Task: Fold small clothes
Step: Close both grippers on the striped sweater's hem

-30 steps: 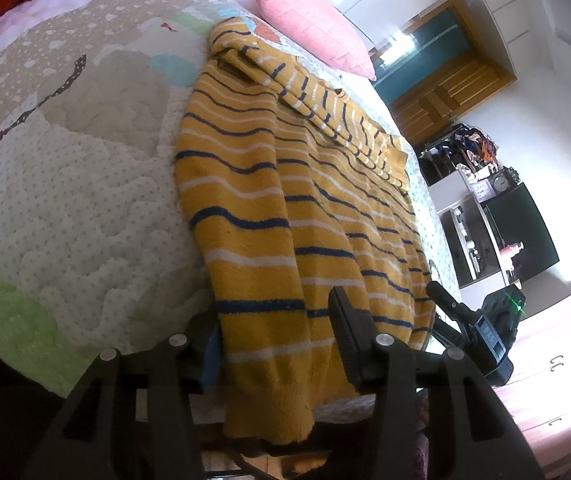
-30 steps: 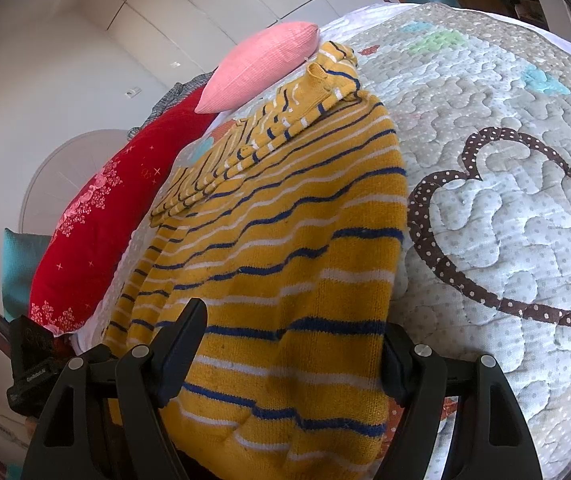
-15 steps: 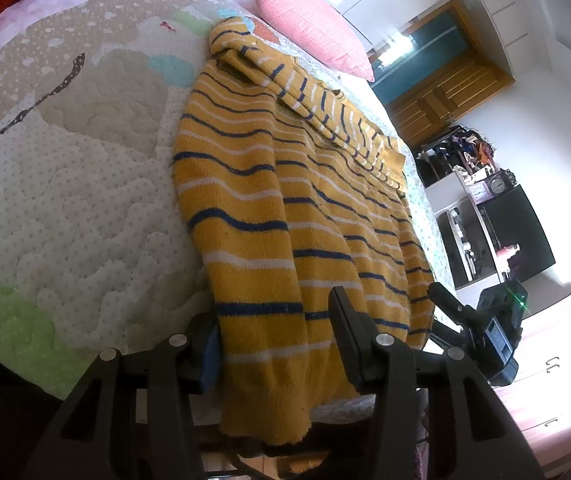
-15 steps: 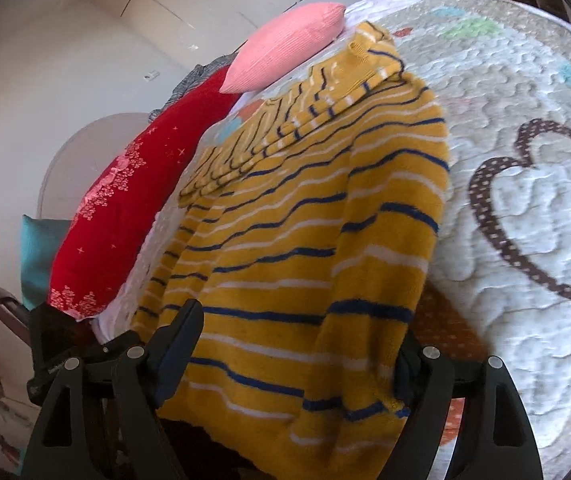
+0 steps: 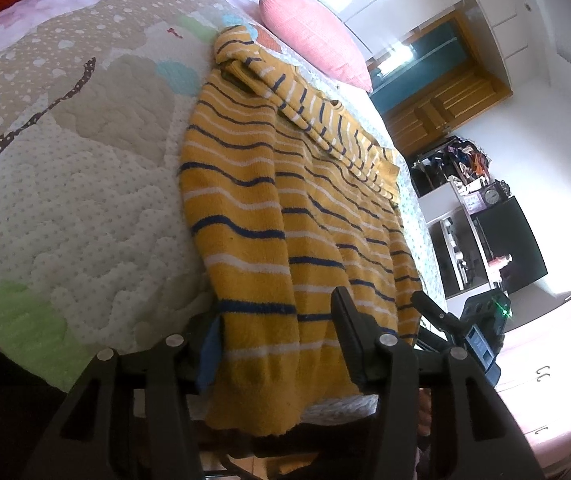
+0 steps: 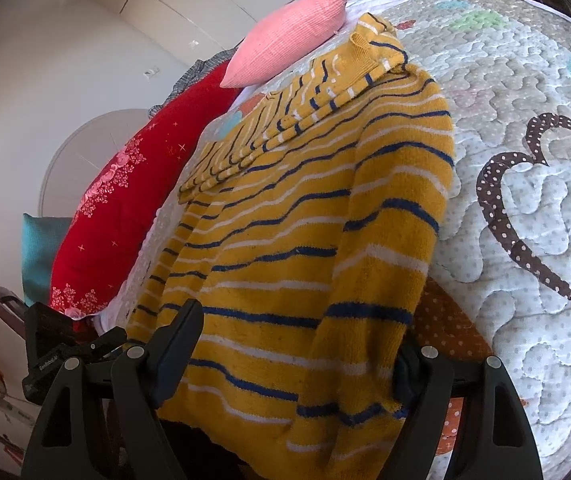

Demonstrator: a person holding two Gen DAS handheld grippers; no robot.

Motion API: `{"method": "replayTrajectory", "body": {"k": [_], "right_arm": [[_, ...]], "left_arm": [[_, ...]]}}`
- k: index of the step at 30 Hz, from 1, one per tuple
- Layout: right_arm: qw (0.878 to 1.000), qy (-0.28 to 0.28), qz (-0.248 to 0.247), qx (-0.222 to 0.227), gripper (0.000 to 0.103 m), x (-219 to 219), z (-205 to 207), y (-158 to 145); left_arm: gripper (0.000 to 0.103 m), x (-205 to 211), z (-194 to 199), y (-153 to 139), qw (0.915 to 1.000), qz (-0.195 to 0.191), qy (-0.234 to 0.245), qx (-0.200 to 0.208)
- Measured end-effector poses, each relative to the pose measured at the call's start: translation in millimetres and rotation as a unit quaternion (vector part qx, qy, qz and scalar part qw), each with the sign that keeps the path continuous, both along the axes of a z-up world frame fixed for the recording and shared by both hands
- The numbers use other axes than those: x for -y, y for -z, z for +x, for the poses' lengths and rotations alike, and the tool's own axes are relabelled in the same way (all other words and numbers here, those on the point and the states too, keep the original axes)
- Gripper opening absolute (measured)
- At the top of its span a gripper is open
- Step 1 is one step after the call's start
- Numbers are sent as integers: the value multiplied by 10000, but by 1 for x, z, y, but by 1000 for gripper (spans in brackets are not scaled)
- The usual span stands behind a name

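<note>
A yellow knitted sweater (image 5: 285, 208) with navy and white stripes lies flat on the quilted bed, its hem hanging over the near edge. In the left wrist view my left gripper (image 5: 273, 314) straddles one hem corner. Its jaws are opening, with cloth between the fingers and no pinch showing. In the right wrist view the same sweater (image 6: 305, 220) runs away from me, and my right gripper (image 6: 297, 332) stands wide open across the other hem corner. The sweater hides most of its right finger. Each gripper shows at the edge of the other's view.
The patchwork quilt (image 5: 65, 184) covers the bed, with a brown heart outline (image 6: 525, 216) beside the sweater. A pink pillow (image 6: 289, 40) and a red cushion (image 6: 133, 208) lie at the far end. A dresser (image 5: 541, 364) and shelves stand beyond the bed.
In the right wrist view the sweater corner has drooped over the bed edge, baring an orange quilt patch beside it. The left wrist view is nearly unchanged.
</note>
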State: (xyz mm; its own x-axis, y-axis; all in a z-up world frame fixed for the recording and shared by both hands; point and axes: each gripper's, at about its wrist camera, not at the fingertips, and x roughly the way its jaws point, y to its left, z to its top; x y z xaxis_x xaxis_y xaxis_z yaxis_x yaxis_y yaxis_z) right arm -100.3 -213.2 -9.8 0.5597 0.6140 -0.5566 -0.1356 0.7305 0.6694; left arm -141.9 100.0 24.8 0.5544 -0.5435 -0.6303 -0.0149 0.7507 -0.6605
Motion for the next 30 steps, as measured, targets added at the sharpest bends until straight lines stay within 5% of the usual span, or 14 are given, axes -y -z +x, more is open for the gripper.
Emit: {"method": "replayTrajectory", "body": {"k": [30], "right_arm": [[10000,42,-2,13,84,3,-5,1]], "left_arm": [[59,-10,-2,-2,9997,51,-235,6]]}}
